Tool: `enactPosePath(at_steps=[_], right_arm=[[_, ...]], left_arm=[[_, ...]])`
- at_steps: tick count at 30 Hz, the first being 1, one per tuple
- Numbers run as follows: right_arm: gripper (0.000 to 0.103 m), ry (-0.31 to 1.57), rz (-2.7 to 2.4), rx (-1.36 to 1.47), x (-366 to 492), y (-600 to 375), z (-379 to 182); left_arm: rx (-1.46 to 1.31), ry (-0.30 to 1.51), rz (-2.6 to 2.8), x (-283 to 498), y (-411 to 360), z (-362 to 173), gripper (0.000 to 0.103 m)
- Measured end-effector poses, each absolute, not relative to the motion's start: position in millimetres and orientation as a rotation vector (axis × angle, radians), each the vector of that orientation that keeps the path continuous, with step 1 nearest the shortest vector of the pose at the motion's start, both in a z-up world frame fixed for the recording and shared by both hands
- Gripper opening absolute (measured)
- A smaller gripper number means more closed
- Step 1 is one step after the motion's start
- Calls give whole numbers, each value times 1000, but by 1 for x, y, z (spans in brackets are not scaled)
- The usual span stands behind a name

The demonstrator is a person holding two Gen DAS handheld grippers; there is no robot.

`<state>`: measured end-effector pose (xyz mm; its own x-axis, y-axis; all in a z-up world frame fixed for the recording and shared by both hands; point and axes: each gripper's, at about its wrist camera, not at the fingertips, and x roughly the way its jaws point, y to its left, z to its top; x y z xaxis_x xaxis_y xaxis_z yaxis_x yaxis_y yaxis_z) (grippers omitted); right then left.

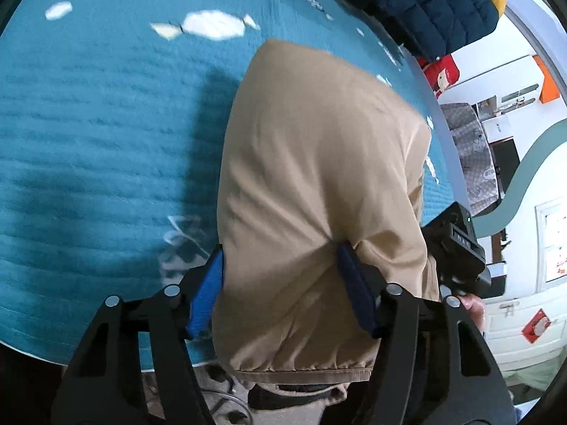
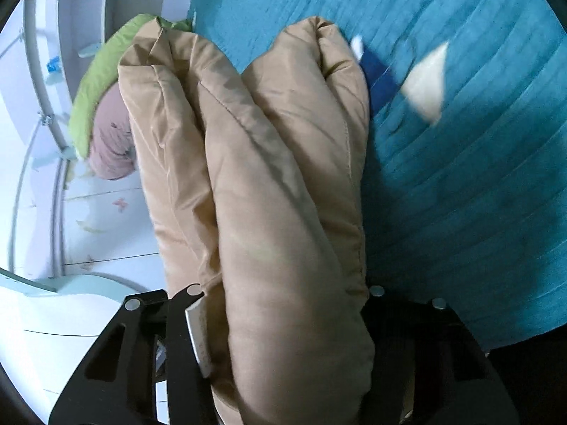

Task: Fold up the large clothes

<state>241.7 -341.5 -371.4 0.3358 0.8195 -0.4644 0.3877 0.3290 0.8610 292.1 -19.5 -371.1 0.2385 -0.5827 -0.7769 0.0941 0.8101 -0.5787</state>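
Note:
A puffy tan jacket (image 1: 319, 184) hangs folded over the teal quilted bed cover (image 1: 106, 124). My left gripper (image 1: 280, 269) is shut on the jacket, its blue pads (image 1: 207, 290) pressed into a thick bunch near the ribbed hem. The other gripper's black body (image 1: 457, 248) shows just right of the jacket in the left wrist view. In the right wrist view the jacket (image 2: 265, 184) fills the middle in thick folded rolls, and my right gripper (image 2: 283, 326) is shut on it; the right finger is hidden under the fabric.
A dark blue quilted garment (image 1: 425, 3) with a yellow one lies at the bed's far right. Green and pink clothes (image 2: 102, 106) lie at the bed's edge beside white furniture (image 2: 106, 219). The bed cover (image 2: 460, 177) stretches right.

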Motion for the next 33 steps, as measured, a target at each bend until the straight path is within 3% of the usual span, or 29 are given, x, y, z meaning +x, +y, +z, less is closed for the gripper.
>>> enactPosePath(at_steps=[8, 21, 29, 33], right_arm=[[40, 1227, 558, 1330, 258, -294, -373], [39, 1252, 771, 1191, 298, -199, -343], [37, 1344, 677, 1127, 305, -184, -373], [37, 1353, 636, 1163, 295, -199, -390]], left_arm=[[-436, 1177, -429, 290, 33, -345, 56], [-461, 1018, -378, 282, 149, -295, 55], [-557, 1044, -277, 271, 221, -316, 57], [-618, 1112, -217, 268, 233, -347, 68]])
